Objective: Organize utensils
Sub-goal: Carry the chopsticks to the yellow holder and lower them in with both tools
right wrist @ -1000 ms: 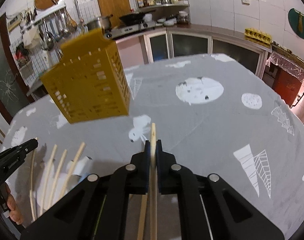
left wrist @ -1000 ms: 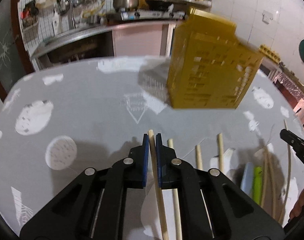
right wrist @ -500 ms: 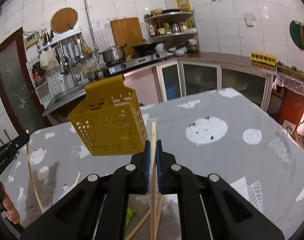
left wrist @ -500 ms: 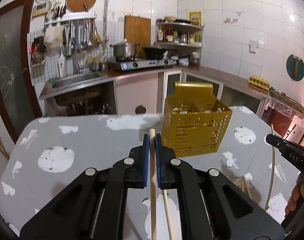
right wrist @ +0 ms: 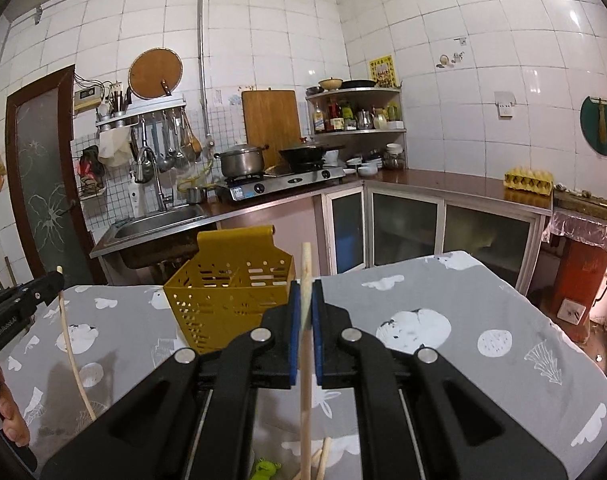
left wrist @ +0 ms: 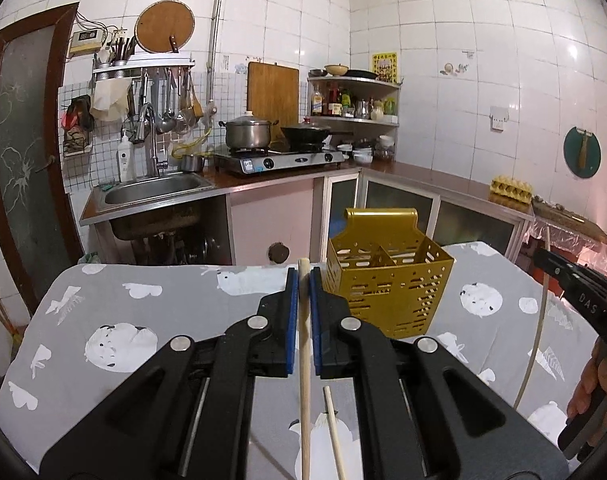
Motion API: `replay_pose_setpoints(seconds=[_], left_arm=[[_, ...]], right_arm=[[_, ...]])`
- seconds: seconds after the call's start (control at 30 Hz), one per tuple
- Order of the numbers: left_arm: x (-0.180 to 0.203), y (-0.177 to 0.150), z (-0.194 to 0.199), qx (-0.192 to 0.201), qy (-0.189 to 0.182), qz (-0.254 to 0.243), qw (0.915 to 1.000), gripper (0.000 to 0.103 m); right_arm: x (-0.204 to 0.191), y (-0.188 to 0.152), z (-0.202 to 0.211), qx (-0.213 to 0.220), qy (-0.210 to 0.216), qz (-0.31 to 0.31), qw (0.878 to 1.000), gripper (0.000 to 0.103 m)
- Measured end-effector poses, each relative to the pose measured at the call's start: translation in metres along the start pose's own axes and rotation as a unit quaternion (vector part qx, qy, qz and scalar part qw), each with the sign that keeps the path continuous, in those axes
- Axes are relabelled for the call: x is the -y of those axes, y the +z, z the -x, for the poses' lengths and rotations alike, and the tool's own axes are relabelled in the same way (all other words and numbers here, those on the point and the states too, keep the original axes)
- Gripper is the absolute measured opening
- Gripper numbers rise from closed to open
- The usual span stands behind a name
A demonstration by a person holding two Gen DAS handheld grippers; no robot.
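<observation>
A yellow perforated utensil caddy stands on the grey patterned table; it also shows in the right wrist view. My left gripper is shut on a wooden chopstick, held high above the table, left of the caddy. My right gripper is shut on another wooden chopstick, right of the caddy. More chopsticks lie on the table below, with a green utensil among them.
The right gripper appears at the right edge of the left wrist view, the left gripper at the left edge of the right wrist view. Behind the table are a sink, a stove with pots and cabinets.
Both grippers have risen well above the table with their chopsticks and tilted up, so the caddy now looks smaller and lower and the kitchen wall fills the views.
</observation>
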State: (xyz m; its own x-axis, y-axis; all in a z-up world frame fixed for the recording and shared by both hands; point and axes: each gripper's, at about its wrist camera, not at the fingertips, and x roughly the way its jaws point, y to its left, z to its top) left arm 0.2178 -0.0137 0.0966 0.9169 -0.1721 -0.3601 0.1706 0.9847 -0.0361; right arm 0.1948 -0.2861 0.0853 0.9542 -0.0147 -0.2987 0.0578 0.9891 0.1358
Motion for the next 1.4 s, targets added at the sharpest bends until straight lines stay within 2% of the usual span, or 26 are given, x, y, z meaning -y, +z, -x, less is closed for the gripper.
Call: replay_pose_setpoints(seconds=[0.23,0.37,0.67,0.87,0.97,1.07,1.3,1.4], left_arm=[[-0.003,0.012,0.006,0.016,-0.007,0.011,0.9998,0.004],[0.003,0.032,0.012,0.037,-0.016,0.007,0.9992,0.004],[0.029,0.126,0.006,0.093,-0.051,0.007,0.9944,0.004],[0.051,0.168,-0.038,0.101,-0.049,-0.001,0.9936,0.004],[0.058,0.166,-0.067,0.098,-0.038,-0.012,0.9944,0.004],[0.057,0.15,-0.101,0.073,-0.035,-0.006,0.9967,0.004],[0.037,0.094,-0.162,0.006,-0.02,0.009,0.9997,0.004],[0.03,0.082,-0.167,-0.008,-0.014,0.011,0.9998,0.005]], right_arm=[[-0.005,0.009,0.003,0.02,0.009,0.005,1.0,0.006],[-0.009,0.03,0.004,0.039,0.014,0.006,0.999,0.006],[-0.032,0.119,-0.015,0.101,0.028,0.013,0.994,0.006],[-0.044,0.157,-0.06,0.125,0.031,0.008,0.992,0.006],[-0.045,0.159,-0.087,0.133,0.034,0.004,0.991,0.006],[-0.044,0.148,-0.115,0.131,0.033,0.008,0.991,0.006],[-0.031,0.1,-0.163,0.078,0.026,0.012,0.997,0.006],[-0.028,0.088,-0.17,0.057,0.019,0.017,0.998,0.006]])
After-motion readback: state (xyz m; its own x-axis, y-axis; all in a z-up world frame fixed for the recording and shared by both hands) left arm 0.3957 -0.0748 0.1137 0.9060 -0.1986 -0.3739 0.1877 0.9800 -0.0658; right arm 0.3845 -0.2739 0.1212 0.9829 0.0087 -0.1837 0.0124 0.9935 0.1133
